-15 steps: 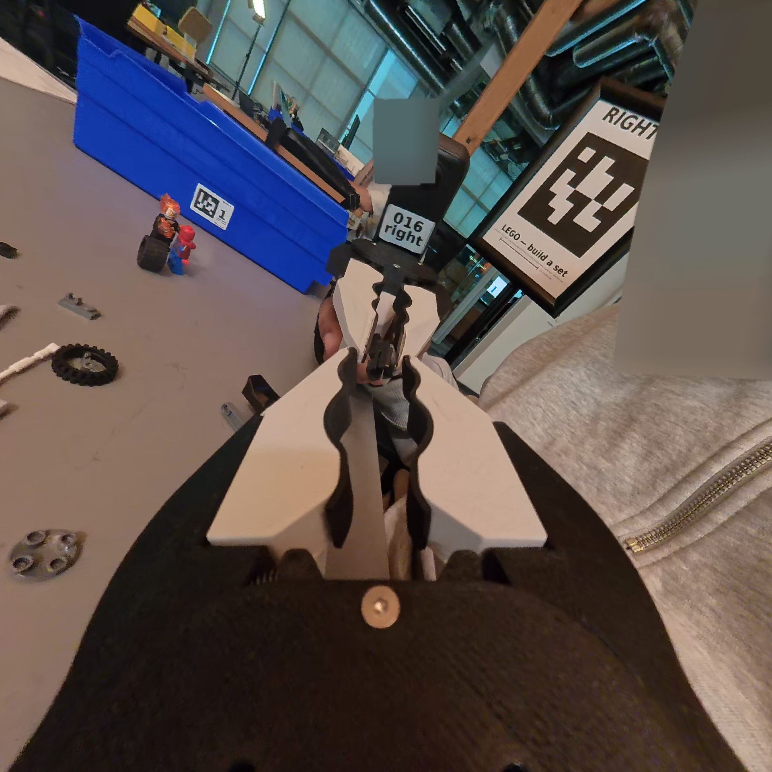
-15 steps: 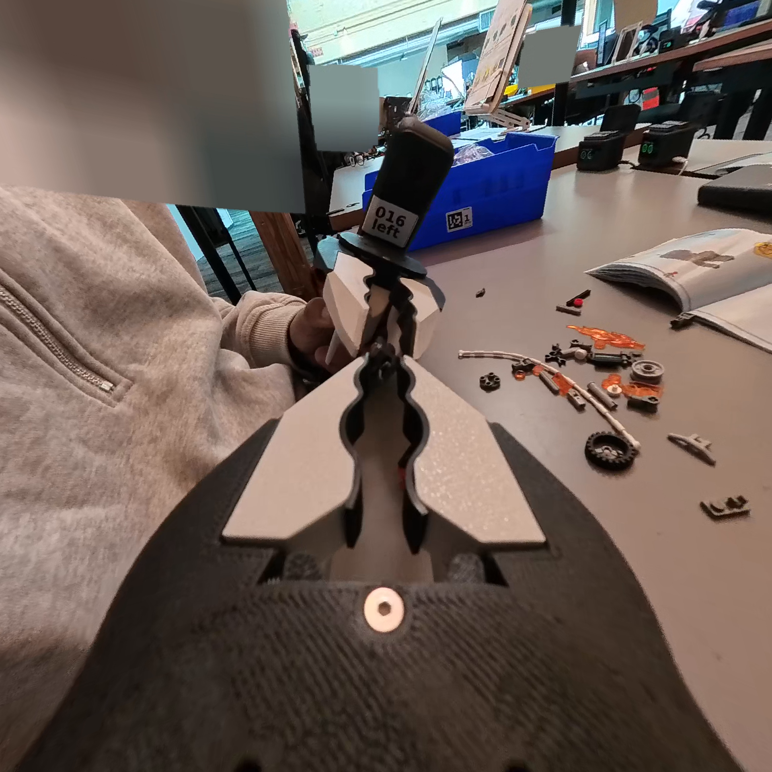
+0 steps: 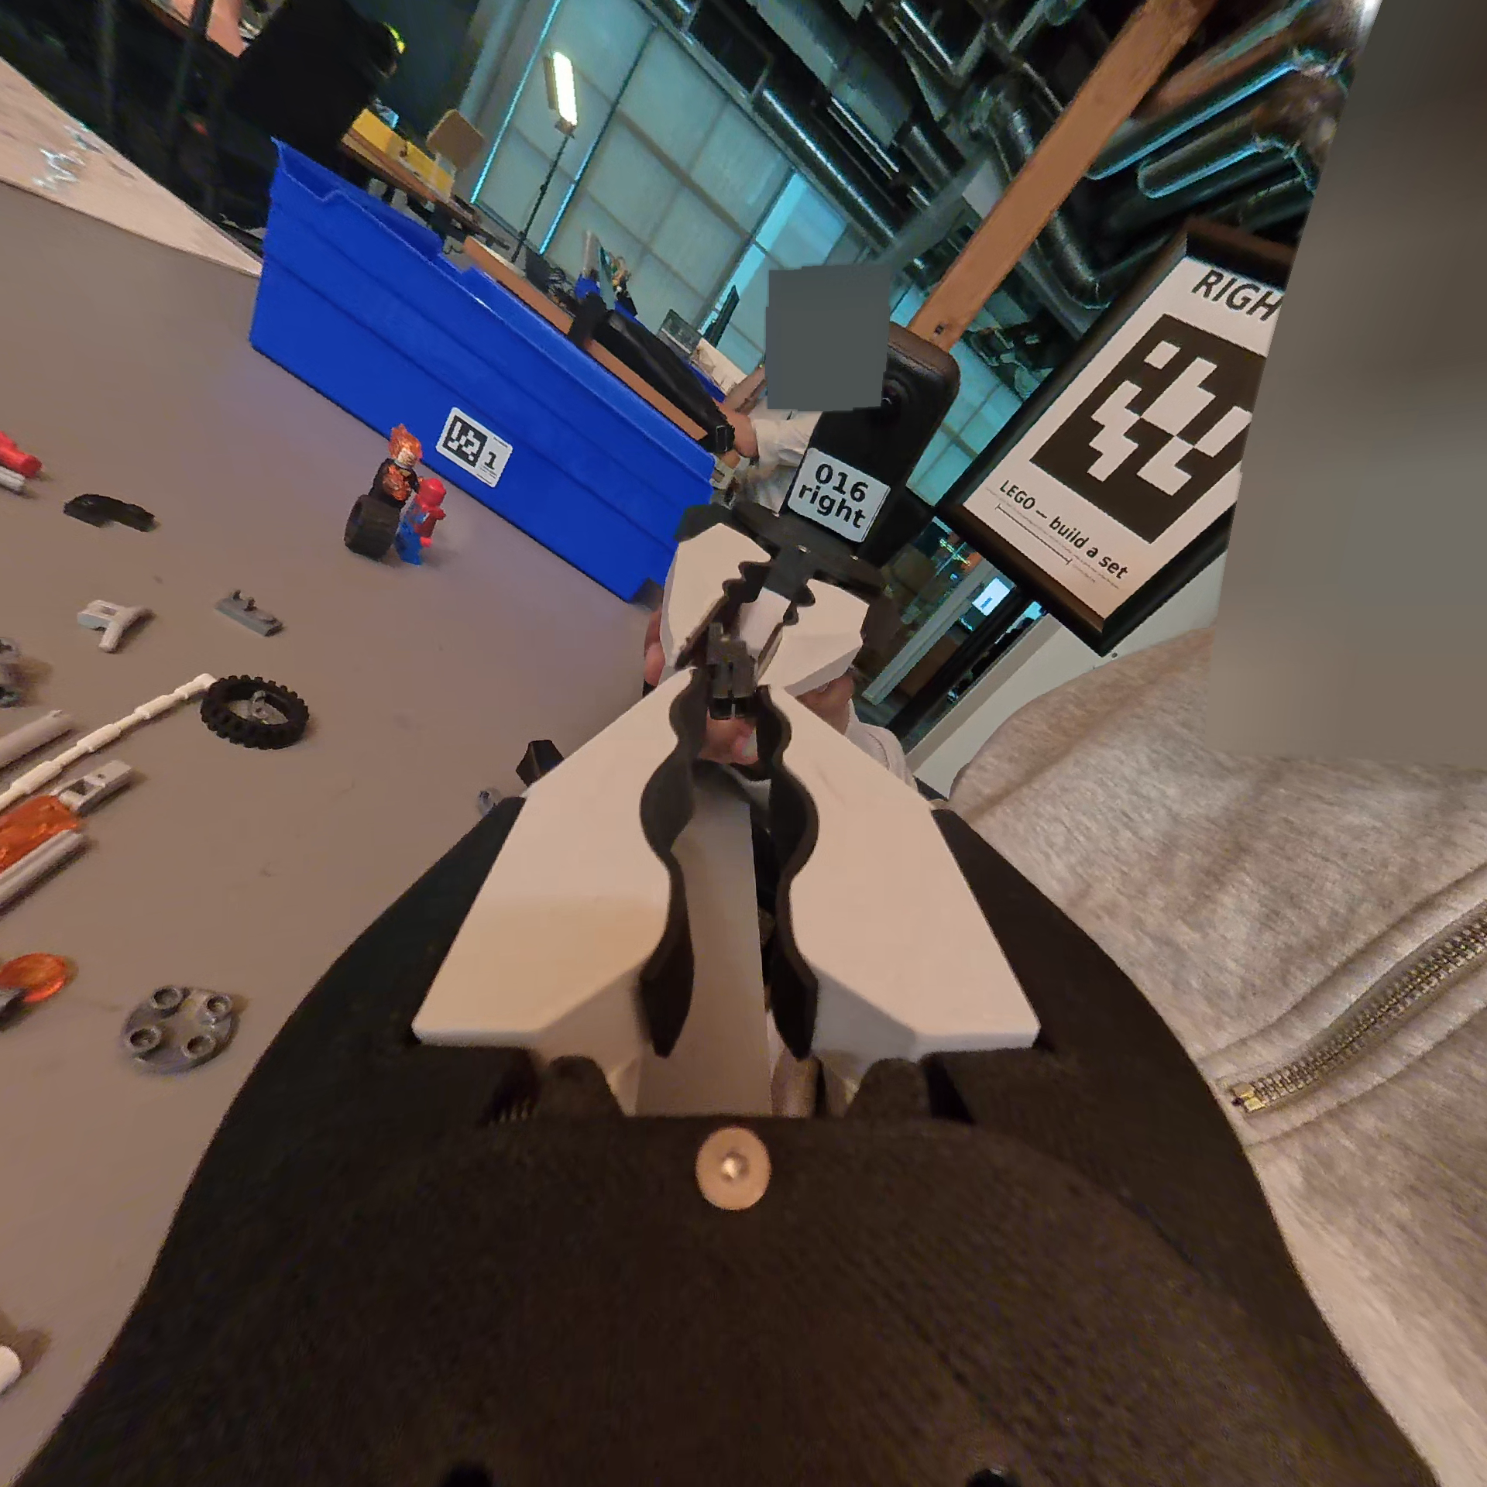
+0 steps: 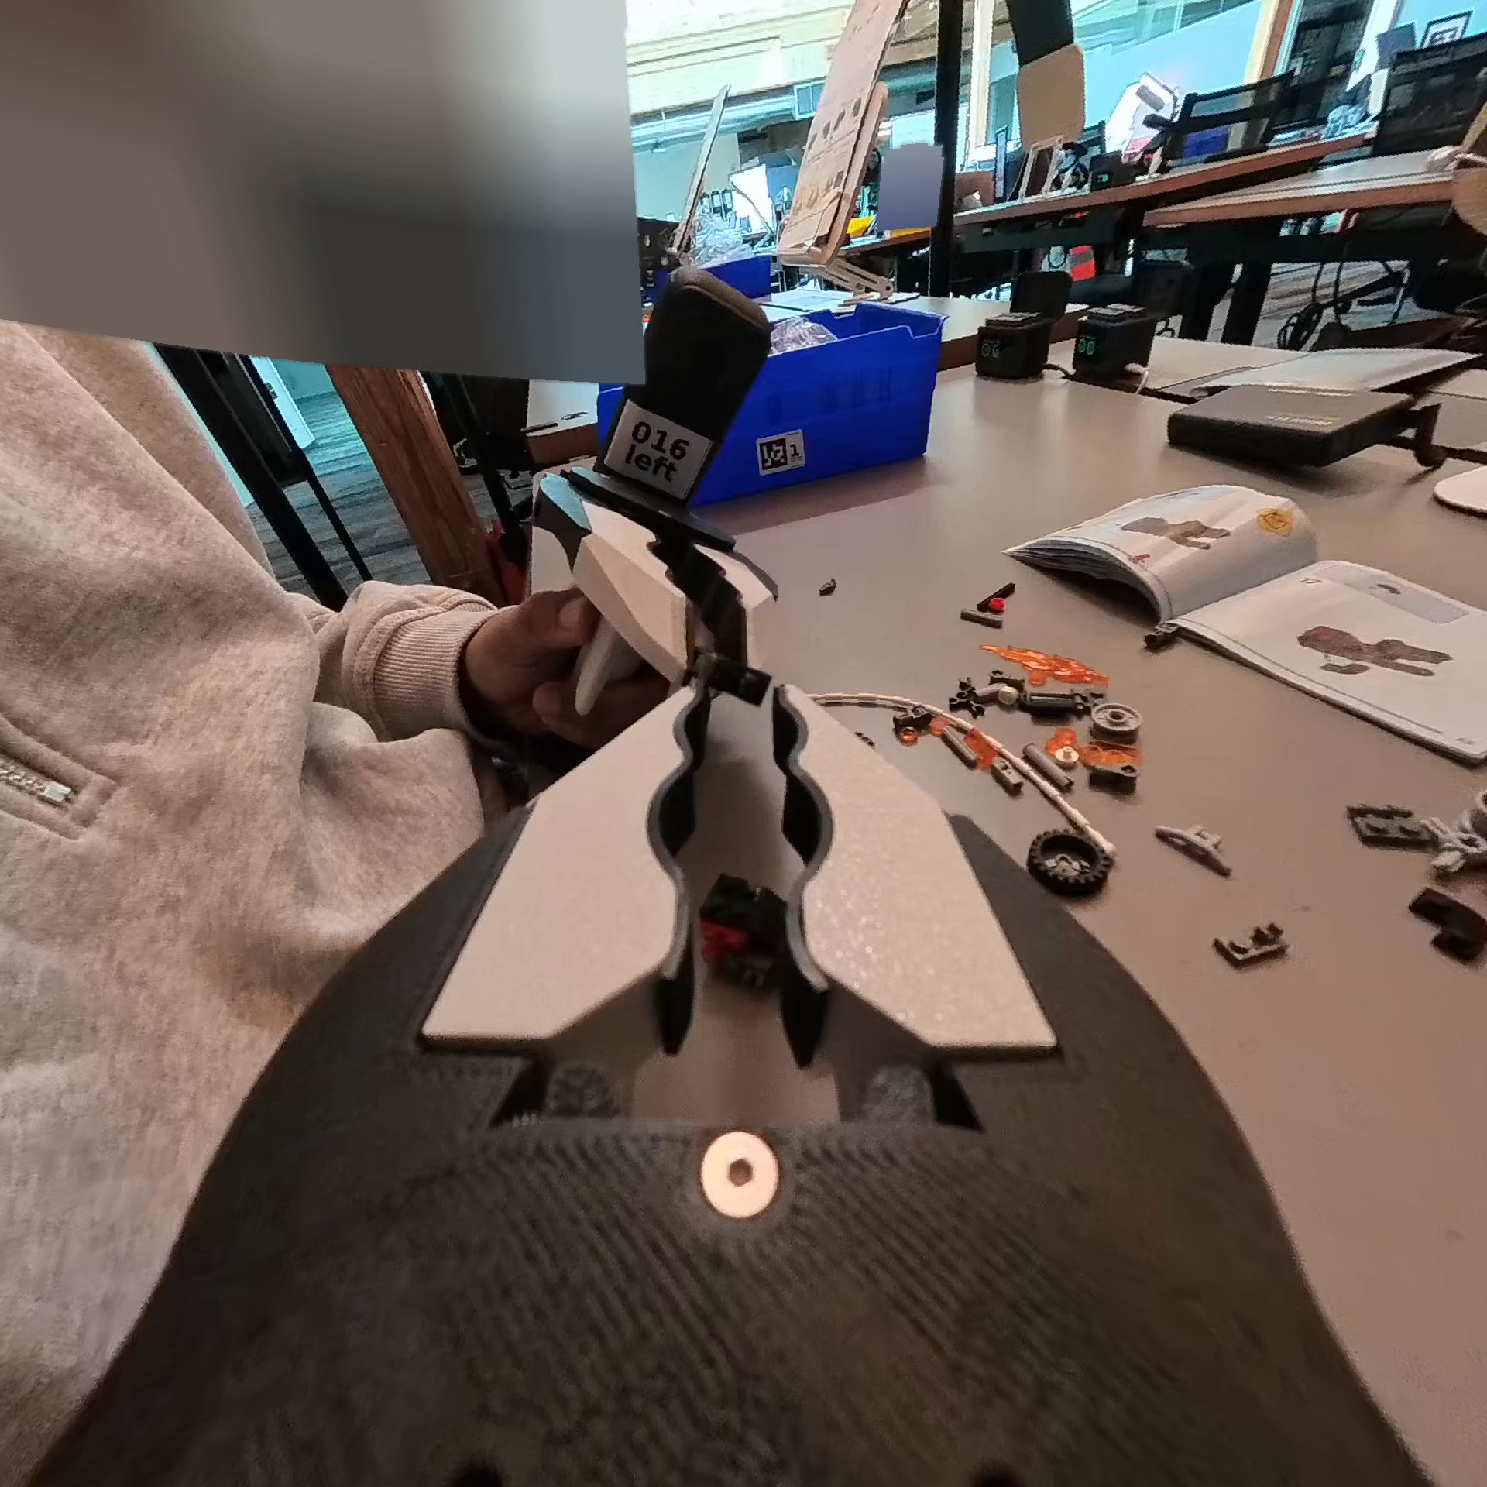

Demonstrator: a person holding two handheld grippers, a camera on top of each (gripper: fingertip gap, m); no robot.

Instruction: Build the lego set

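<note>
Since the build is being done in mid-air, the loose parts lie spread on the table (image 3: 241, 845) at the far left, within reach but out of the way: a tyre (image 3: 254, 711), grey bits and orange flame pieces. Two figures (image 3: 406, 503) stand beside a wheel in front of the bin (image 3: 451, 354). Toward the middle, off the table edge and close to the hoodie (image 3: 1207, 885), the left gripper (image 3: 728, 712) meets the other tip to tip. It looks clamped on a small dark piece (image 3: 728, 672), probably so the piece can be lined up by eye. The right gripper (image 4: 734, 700) faces it with its jaws a little apart around that same piece; whether they pinch it I cannot tell. Seen below through its gap is a black-and-red block (image 4: 736, 933), though what it rests on is hidden. The booklet (image 4: 1287, 611) lies open farther right, likely for checking the step. I judge this a join or a handover, with most of the set yet unbuilt
</note>
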